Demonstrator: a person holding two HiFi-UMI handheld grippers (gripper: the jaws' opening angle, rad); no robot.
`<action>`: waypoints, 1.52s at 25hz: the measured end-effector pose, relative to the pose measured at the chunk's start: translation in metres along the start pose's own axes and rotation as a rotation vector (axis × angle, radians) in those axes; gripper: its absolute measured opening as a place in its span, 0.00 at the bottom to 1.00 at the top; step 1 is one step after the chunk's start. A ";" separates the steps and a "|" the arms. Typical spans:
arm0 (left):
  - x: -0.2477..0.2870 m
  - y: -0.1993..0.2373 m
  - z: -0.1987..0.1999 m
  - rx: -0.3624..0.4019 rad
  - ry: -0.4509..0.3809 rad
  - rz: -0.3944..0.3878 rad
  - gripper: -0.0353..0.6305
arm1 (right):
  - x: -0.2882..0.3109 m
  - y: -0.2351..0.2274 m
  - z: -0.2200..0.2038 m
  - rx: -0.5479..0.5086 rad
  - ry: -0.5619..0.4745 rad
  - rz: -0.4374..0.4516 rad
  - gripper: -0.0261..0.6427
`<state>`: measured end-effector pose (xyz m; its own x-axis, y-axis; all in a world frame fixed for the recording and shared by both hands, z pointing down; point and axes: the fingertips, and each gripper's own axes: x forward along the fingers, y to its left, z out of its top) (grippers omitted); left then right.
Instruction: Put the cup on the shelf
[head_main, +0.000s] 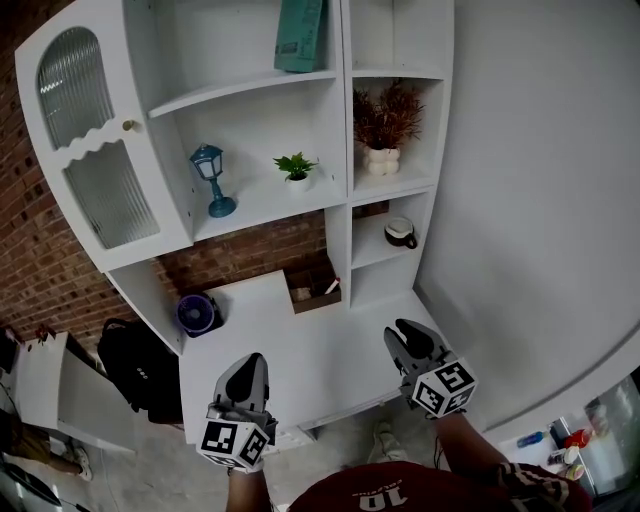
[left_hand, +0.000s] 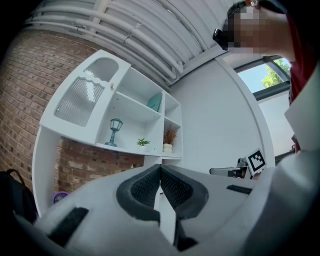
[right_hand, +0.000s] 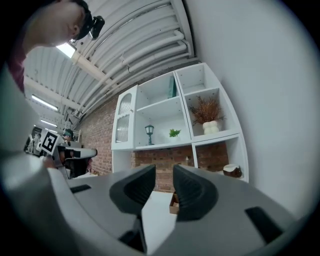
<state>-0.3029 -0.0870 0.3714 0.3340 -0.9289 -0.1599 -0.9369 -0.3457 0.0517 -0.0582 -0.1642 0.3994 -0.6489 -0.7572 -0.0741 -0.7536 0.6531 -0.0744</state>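
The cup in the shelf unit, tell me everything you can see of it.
The cup is small and round, dark brown or black outside and pale inside, and looks glazed like ceramic. A dark handle sticks out at its side. It seems to stand upright, alone on the board of the lower right compartment of the white shelf unit, directly under the compartment with the white vase of dried plants. Only that board touches it. Whether it holds anything cannot be told.
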 end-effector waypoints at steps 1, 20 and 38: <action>-0.003 -0.001 0.004 0.001 -0.010 0.004 0.04 | -0.002 0.001 0.004 0.004 -0.010 0.001 0.19; -0.021 -0.020 0.030 0.035 -0.047 0.010 0.04 | -0.011 0.019 0.037 -0.003 -0.075 0.080 0.12; -0.027 -0.013 0.028 0.032 -0.049 0.011 0.04 | -0.018 0.023 0.033 0.012 -0.071 0.051 0.09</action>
<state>-0.3025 -0.0534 0.3473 0.3187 -0.9249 -0.2072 -0.9437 -0.3301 0.0221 -0.0607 -0.1354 0.3663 -0.6771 -0.7207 -0.1487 -0.7181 0.6913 -0.0804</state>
